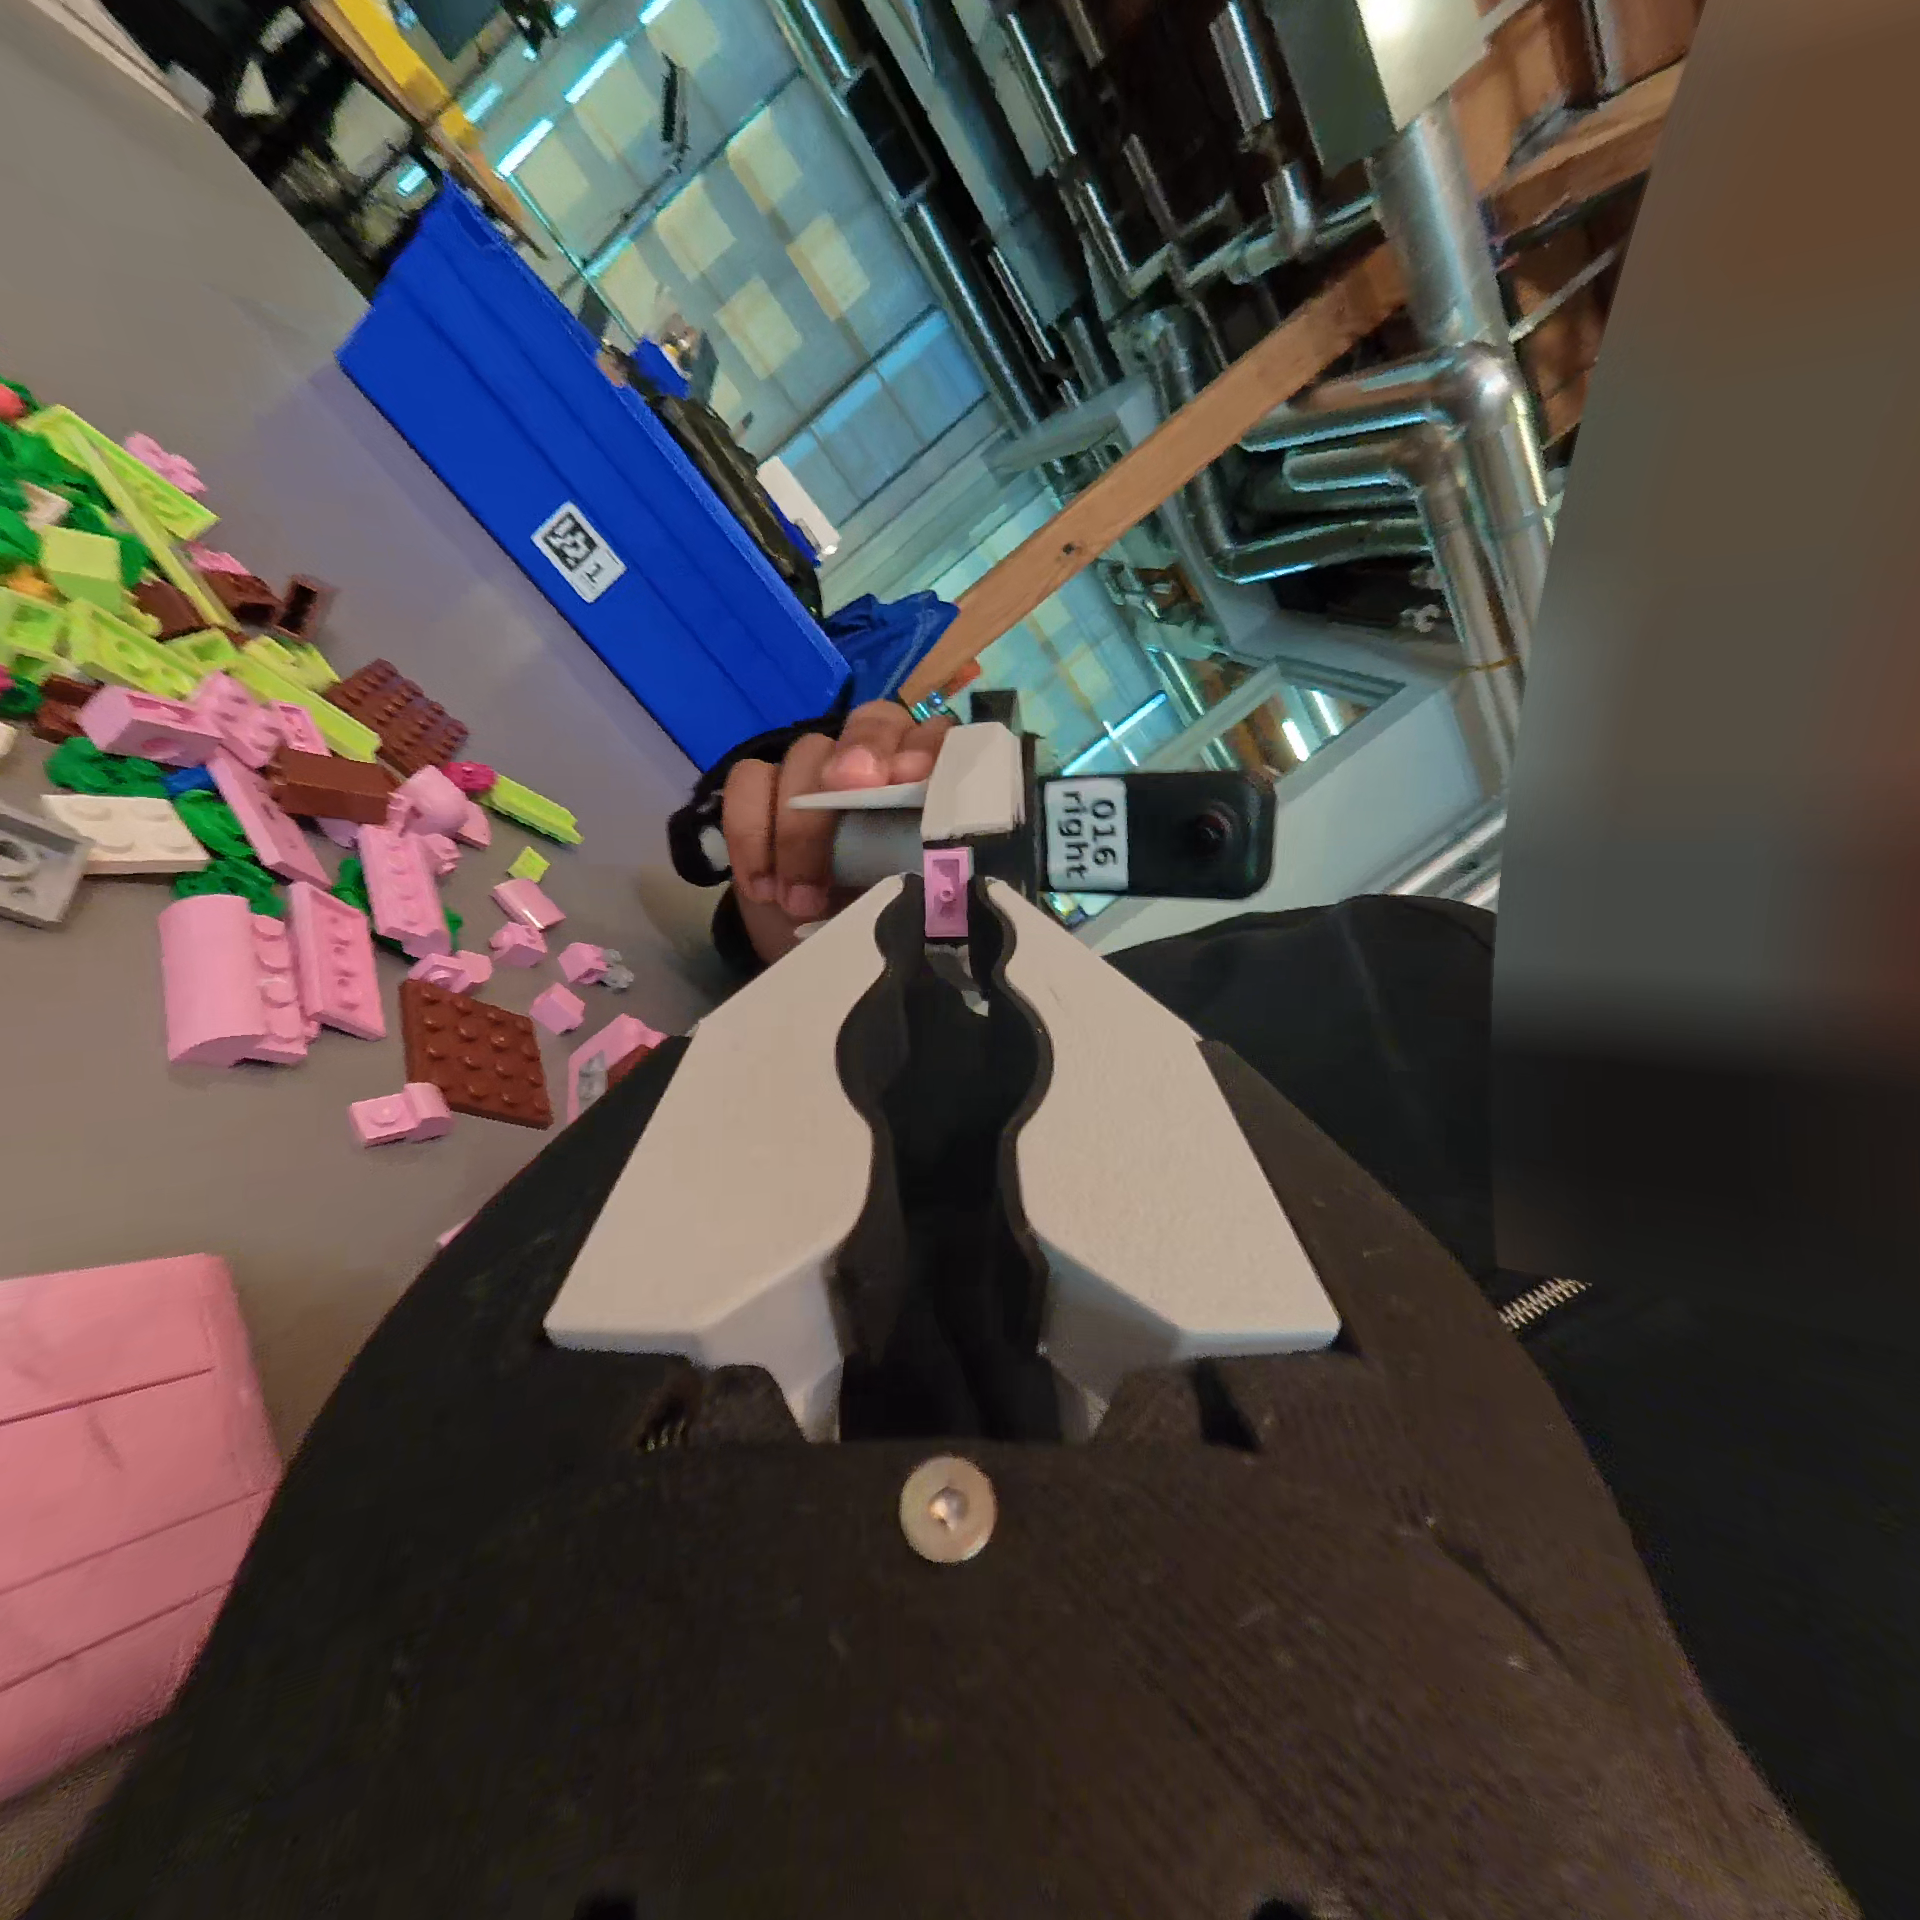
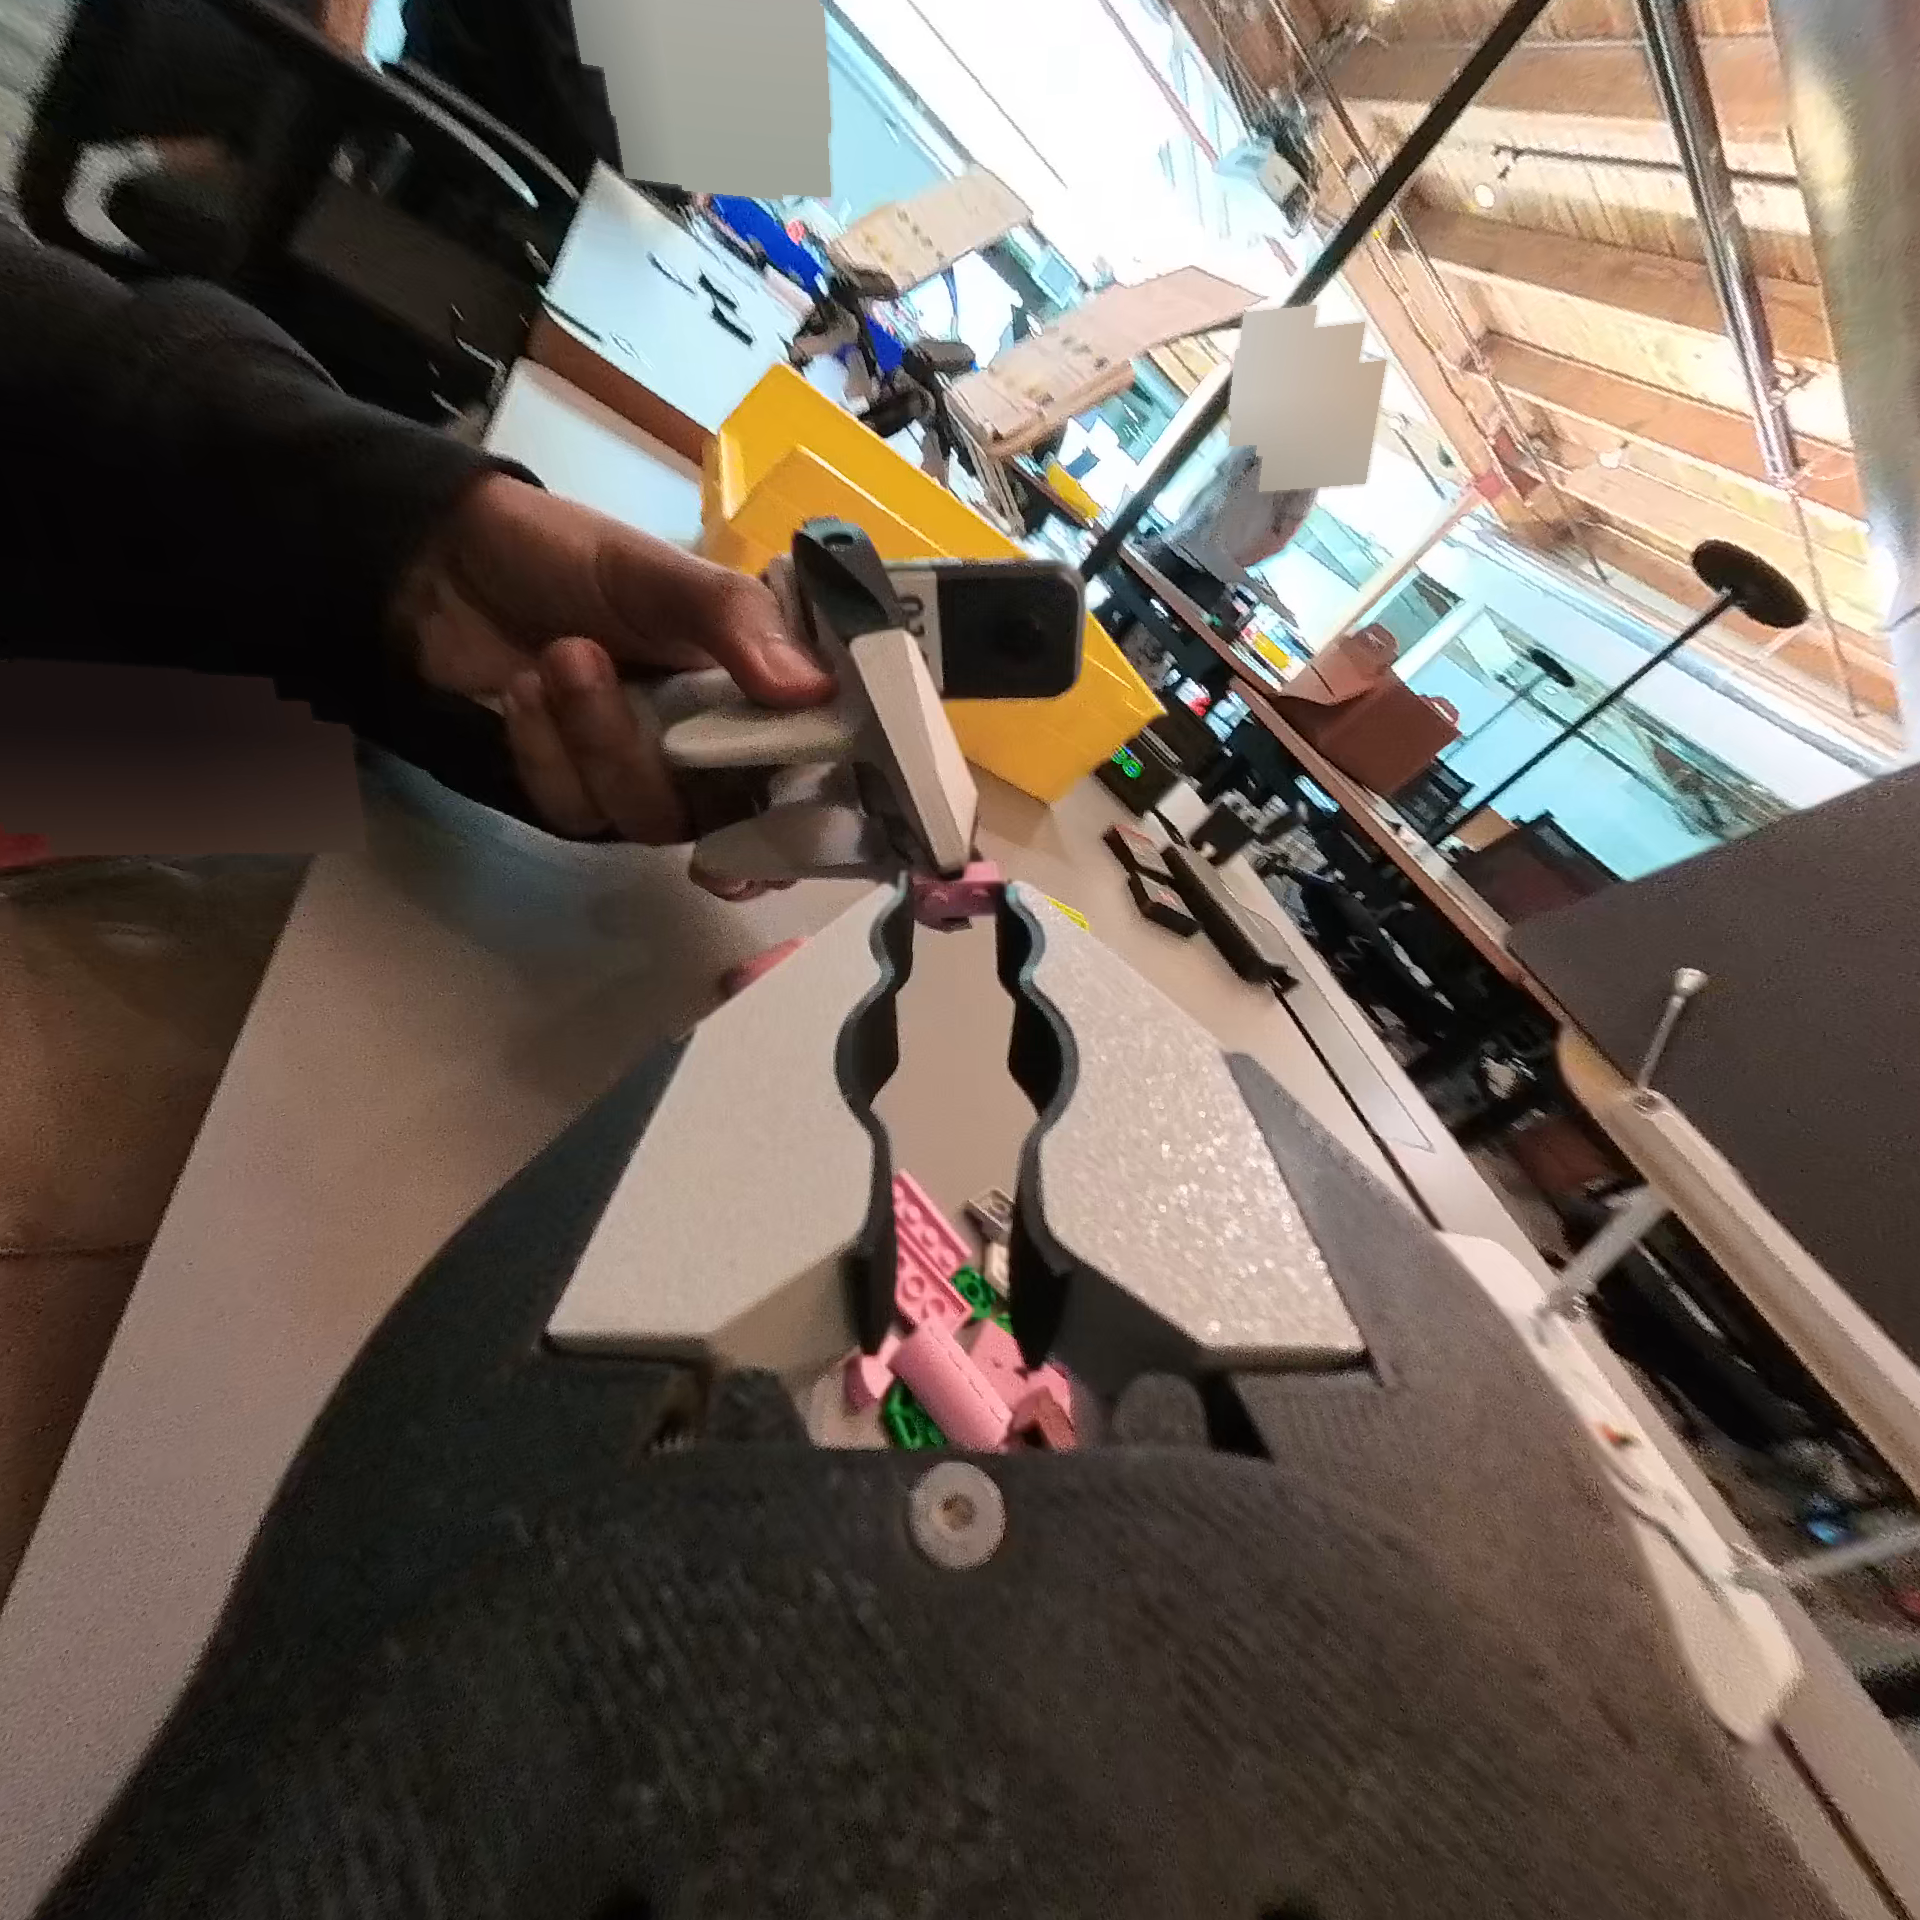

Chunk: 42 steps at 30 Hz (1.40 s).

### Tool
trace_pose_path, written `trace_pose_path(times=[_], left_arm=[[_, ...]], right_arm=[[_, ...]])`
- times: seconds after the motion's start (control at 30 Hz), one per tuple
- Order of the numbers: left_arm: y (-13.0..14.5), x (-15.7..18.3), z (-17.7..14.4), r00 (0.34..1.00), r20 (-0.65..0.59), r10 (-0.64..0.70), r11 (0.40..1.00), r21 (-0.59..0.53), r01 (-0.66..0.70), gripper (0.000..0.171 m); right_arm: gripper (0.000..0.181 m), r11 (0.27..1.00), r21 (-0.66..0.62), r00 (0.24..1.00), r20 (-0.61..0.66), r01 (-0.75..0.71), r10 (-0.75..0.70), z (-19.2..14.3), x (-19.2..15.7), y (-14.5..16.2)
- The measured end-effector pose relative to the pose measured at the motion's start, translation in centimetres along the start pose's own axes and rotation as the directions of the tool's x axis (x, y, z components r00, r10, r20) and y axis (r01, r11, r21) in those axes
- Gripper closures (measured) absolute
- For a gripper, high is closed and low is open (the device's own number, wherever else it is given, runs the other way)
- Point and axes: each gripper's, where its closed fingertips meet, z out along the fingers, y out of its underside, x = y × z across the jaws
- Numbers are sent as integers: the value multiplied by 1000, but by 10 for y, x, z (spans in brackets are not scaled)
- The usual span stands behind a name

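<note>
A high workshop room with exposed timber beams, silver ducts and tall bright windows surrounds a wide grey bench [image 1: 312, 436]. On its far side in the left wrist view lies a big blue bin [image 1: 582, 499] bearing a small black-and-white tag; in the right wrist view a yellow bin [image 2: 914, 623] stands farther off, with more benches and black stands beyond. A loose pile of building bricks [image 1: 239, 790] — pink, lime, green, brown, a few grey and white — spreads over the bench at left, and a large pink block [image 1: 114, 1475] sits near the lower left edge. A person in a black sleeve holds both tools above the bench, one hand [image 2: 582, 665] wrapped round the left one's handle. The two grippers meet tip to tip on one small pink brick [image 1: 947, 891]: the left gripper [image 1: 945, 904] is nearly closed, pinching it at its fingertips, and the right gripper [image 2: 956, 902], its fingers a narrow gap apart, clamps the same piece [image 2: 958, 900] — raised off the bench, well apart from the pile.
</note>
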Motion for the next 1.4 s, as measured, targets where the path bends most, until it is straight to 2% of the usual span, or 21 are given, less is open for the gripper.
trace_pose_path(times=[0.1, 0.23, 0.47, 0.77, 0.8, 0.83, 0.87, 0.9, 0.93, 1.0, 1.07, 1.13, 1.2, 1.3, 1.4], left_arm=[[-5, 0, -2, 1000, -5, -11, 1000, 24, 11, 167], [-5, 1, -3, 999, -19, -44, 999, 7, 44, 166], [-7, 1, -3, 995, -52, -87, 996, 31, 89, 167], [-8, -2, -4, 995, -31, -92, 995, 35, 93, 167], [-13, -1, -8, 995, -36, -90, 994, 65, 93, 164], [-33, -1, -28, 993, -57, -103, 977, 179, 112, 165], [-48, -8, -54, 996, -10, -85, 967, 241, 85, 166], [-53, -17, -75, 993, 116, -24, 971, 241, -5, 166], [-59, -13, -83, 987, 157, 20, 967, 247, -59, 166], [-55, -2, -71, 968, 224, 118, 975, 160, -156, 166], [-47, -8, -59, 924, 326, 202, 971, 58, -233, 166], [-40, -28, -59, 844, 459, 279, 956, -49, -289, 166], [-35, -43, -54, 780, 525, 339, 938, -133, -319, 166], [-26, -58, -28, 779, 508, 367, 929, -239, -282, 166], [-29, -89, -11, 730, 547, 410, 906, -336, -257, 165]], right_arm=[[169, 998, -47, 998, -58, 30, -33, 4, 4, 1], [169, 998, -57, 999, -34, -37, 35, 5, 4, 1], [169, 997, -68, 999, -44, -30, 27, 6, 6, 2], [169, 995, -88, 998, -51, -38, 33, 8, 7, 5], [169, 995, -90, 998, -62, -34, 29, 7, 8, 5], [169, 996, -76, 995, -97, -38, 30, 1, 15, 4], [170, 997, -41, 988, -142, -63, 57, -11, 28, 3], [169, 992, -11, 981, -151, -124, 121, -21, 38, 5], [169, 981, 10, 970, -147, -195, 194, -27, 46, 9], [169, 960, 68, 949, -149, -272, 279, -31, 57, 9], [169, 955, 49, 940, -169, -293, 297, -29, 63, 17], [169, 938, -48, 926, -187, -342, 328, -22, 62, 42], [169, 889, -143, 896, -163, -436, 413, -13, 55, 68], [169, 801, -354, 876, -211, -483, 434, -6, 48, 111], [169, 769, -428, 880, -251, -474, 403, -7, 49, 126]])
